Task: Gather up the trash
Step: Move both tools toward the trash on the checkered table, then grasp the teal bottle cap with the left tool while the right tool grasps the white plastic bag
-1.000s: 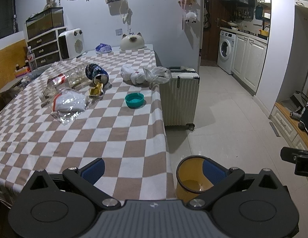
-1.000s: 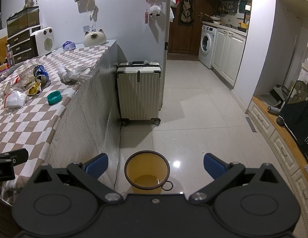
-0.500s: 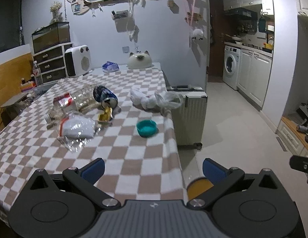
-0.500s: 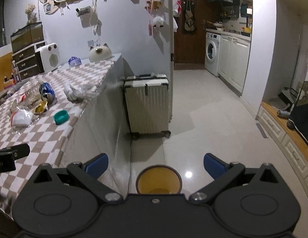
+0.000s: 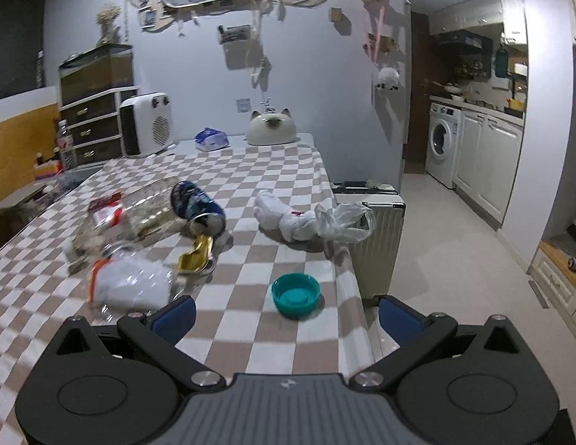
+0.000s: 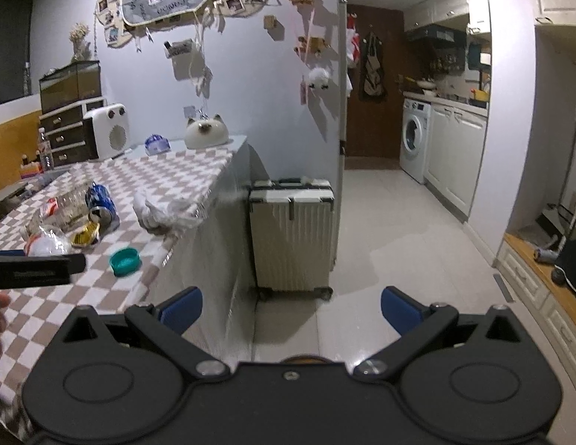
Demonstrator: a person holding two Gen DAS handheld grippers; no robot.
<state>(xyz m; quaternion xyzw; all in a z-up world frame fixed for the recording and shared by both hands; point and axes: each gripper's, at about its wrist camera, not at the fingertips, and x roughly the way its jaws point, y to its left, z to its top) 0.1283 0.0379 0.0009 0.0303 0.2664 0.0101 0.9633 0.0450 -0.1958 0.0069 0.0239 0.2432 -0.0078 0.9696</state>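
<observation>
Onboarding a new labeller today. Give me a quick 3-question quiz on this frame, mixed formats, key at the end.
1. True or false: the left claw is shut on the teal lid.
2. Multiple choice: what lies right beside the open end of the tipped blue can? A) a gold foil wrapper B) a fork C) a sponge
3. Fill in: the crumpled white plastic bag lies near the table edge, and past that edge a white ______ stands on the floor.

Key:
1. False. Both the left claw and the right claw are open and empty; the lid lies on the checkered tablecloth ahead of the left claw.
2. A, the gold foil wrapper.
3. Suitcase.
</observation>
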